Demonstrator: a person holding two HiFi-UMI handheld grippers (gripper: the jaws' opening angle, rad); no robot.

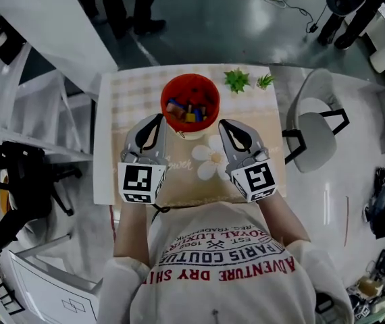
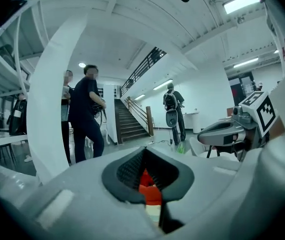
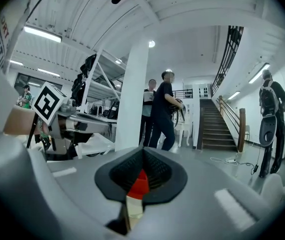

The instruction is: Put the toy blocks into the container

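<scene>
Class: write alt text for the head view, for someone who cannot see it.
Seen from above, a red container of toy blocks stands on a table. The left claw and right claw, both shut and empty, point toward it.

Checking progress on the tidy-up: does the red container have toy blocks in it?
Yes, the head view shows several coloured blocks lying inside the red container.

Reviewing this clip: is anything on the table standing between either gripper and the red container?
Nothing visible does. Only bare table mat lies between the left gripper, the right gripper and the red container, which already holds the toy blocks. The two small plants stand beyond it, out of the way.
</scene>
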